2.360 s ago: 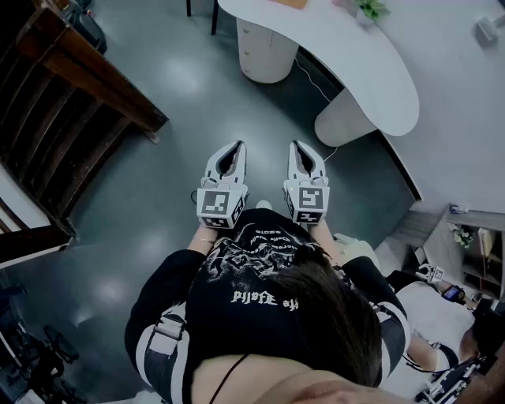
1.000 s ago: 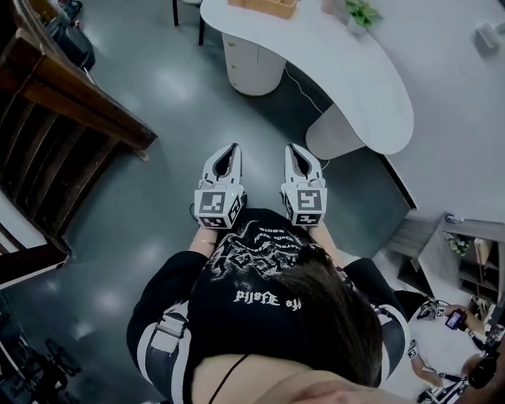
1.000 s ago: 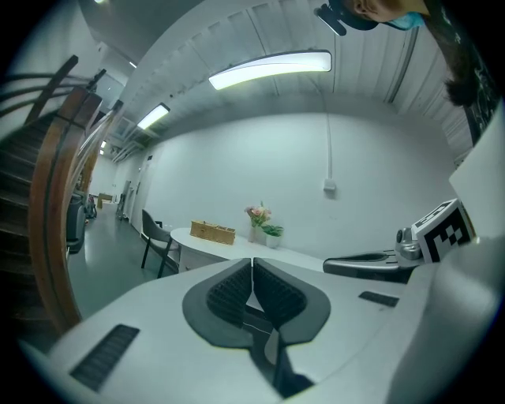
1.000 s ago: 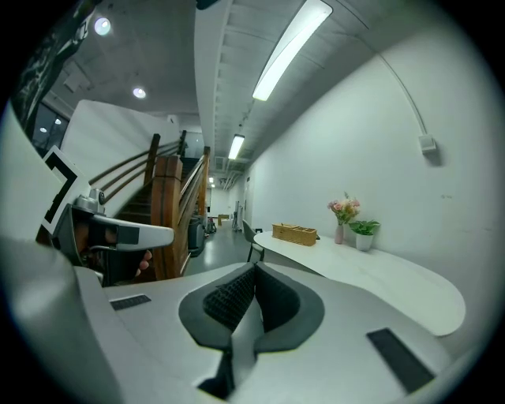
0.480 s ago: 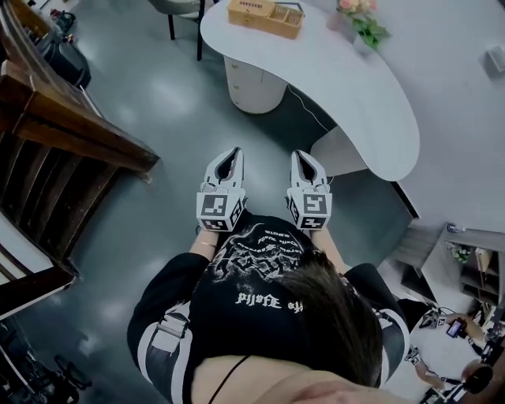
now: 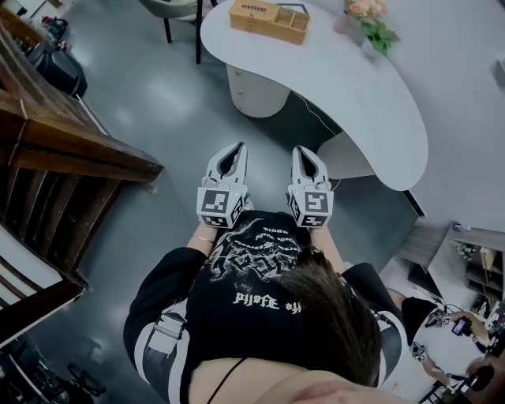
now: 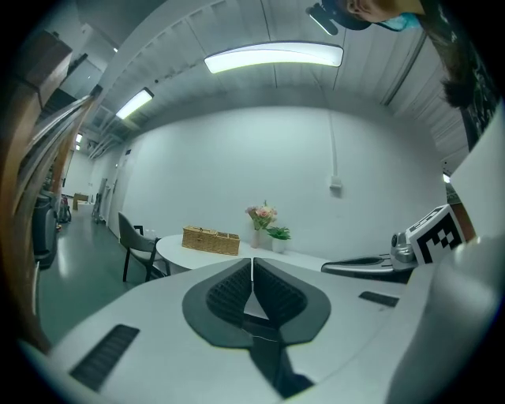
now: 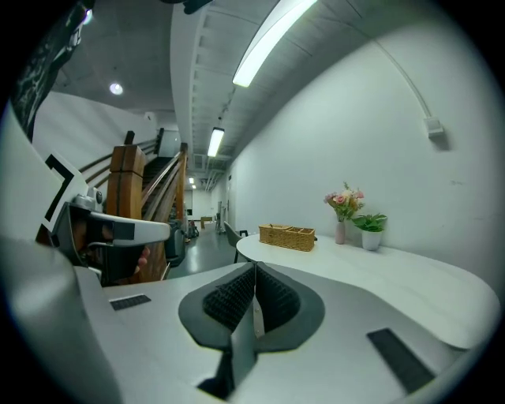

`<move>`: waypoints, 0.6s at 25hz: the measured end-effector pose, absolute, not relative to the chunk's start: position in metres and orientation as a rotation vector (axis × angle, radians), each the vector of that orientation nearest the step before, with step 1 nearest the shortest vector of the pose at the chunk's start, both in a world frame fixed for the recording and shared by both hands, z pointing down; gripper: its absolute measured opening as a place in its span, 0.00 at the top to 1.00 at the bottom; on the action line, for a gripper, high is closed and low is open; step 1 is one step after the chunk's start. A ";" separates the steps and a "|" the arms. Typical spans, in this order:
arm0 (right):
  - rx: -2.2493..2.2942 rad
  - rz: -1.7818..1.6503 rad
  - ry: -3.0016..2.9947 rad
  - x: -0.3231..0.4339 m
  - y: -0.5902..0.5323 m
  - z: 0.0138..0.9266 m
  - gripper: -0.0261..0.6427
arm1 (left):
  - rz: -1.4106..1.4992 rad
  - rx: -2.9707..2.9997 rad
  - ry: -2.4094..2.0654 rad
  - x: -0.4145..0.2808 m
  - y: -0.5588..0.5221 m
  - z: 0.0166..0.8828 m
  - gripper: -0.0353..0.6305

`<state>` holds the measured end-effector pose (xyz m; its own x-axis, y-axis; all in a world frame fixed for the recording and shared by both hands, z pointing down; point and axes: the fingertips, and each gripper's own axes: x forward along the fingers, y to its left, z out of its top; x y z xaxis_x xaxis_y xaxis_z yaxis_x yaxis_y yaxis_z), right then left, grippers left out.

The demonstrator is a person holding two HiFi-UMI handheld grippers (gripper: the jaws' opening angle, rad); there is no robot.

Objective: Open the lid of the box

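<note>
The woven box (image 6: pixel 269 20) sits at the far end of the white table (image 6: pixel 355 87); its contents cannot be made out. A second ago only its edge showed in the head view; now all of it does. Left gripper (image 7: pixel 252 267) and right gripper (image 8: pixel 255 272) are both closed, empty, well short of it. Flowers (image 6: pixel 364 9) stand right of the box, wooden stairs (image 6: pixel 79 150) at left

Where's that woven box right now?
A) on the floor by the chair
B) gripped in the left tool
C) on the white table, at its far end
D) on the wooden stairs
C: the box sits on the table, well ahead of the left tool and right tool, which are both shut and empty.
</note>
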<state>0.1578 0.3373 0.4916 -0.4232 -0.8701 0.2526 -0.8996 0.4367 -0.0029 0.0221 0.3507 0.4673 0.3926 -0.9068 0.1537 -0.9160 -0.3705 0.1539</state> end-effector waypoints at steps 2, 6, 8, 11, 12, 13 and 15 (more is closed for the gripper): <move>1.561 0.250 -2.507 0.152 0.330 0.491 0.92 | 0.056 2.448 -1.594 0.021 0.339 0.469 0.91; 1.561 0.313 -2.515 0.142 0.323 0.500 0.92 | 0.051 2.455 -1.580 0.015 0.327 0.472 0.91; 1.552 0.323 -2.512 0.138 0.318 0.505 0.92 | 0.046 2.430 -1.591 0.010 0.325 0.476 0.91; 1.529 0.317 -2.516 0.132 0.307 0.510 0.92 | 0.056 2.384 -1.618 0.001 0.319 0.487 0.91; 1.524 0.313 -2.521 0.130 0.302 0.510 0.92 | 0.060 2.370 -1.627 -0.002 0.317 0.490 0.91; 1.519 0.310 -2.527 0.128 0.296 0.510 0.92 | 0.061 2.356 -1.636 -0.006 0.313 0.493 0.91; 1.500 0.297 -2.543 0.124 0.280 0.508 0.92 | 0.057 2.332 -1.656 -0.011 0.303 0.496 0.91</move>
